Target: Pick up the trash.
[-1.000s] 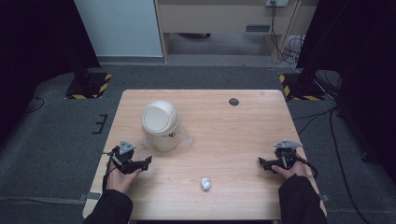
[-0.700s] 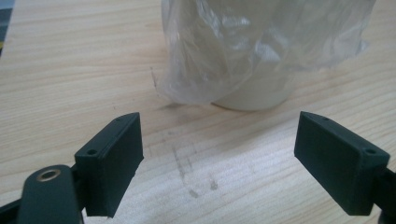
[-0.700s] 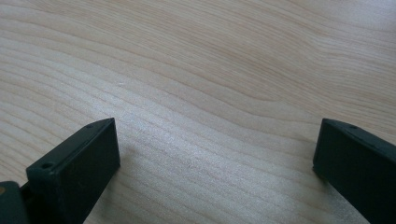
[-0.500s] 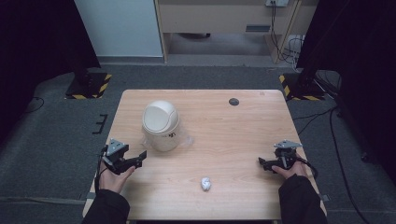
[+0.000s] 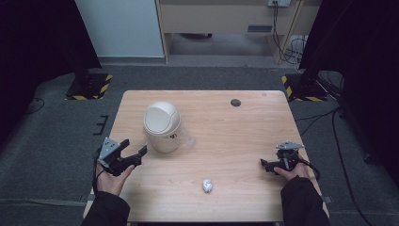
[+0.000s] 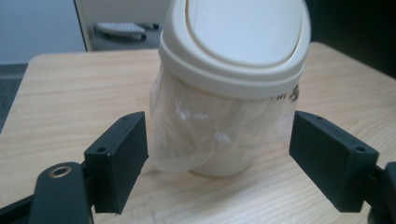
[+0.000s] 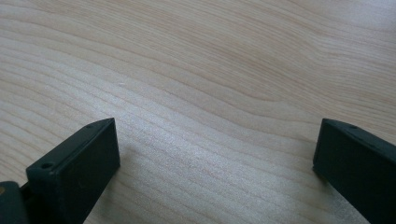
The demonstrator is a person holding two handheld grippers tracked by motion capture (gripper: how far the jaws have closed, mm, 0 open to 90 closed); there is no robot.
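A small cream bin with a swing lid (image 5: 162,125) stands on the left half of the wooden table (image 5: 226,136), a clear plastic liner bunched around its body (image 6: 205,126). My left gripper (image 5: 134,150) is open just left of the bin, its jaws pointing at the bin's lower body without touching it (image 6: 217,158). A crumpled white paper ball (image 5: 207,185) lies near the front edge at the middle. My right gripper (image 5: 266,165) rests at the right front of the table, open, with bare wood between its jaws (image 7: 215,158).
A small dark round disc (image 5: 235,102) sits near the table's far edge. Grey carpet surrounds the table, with cables on the floor at the right (image 5: 329,117) and black stands with yellow-striped bases at the far corners (image 5: 89,87).
My left gripper moved outward to the left, then turned and lifted so its open jaws now face the bin. The right gripper stayed put.
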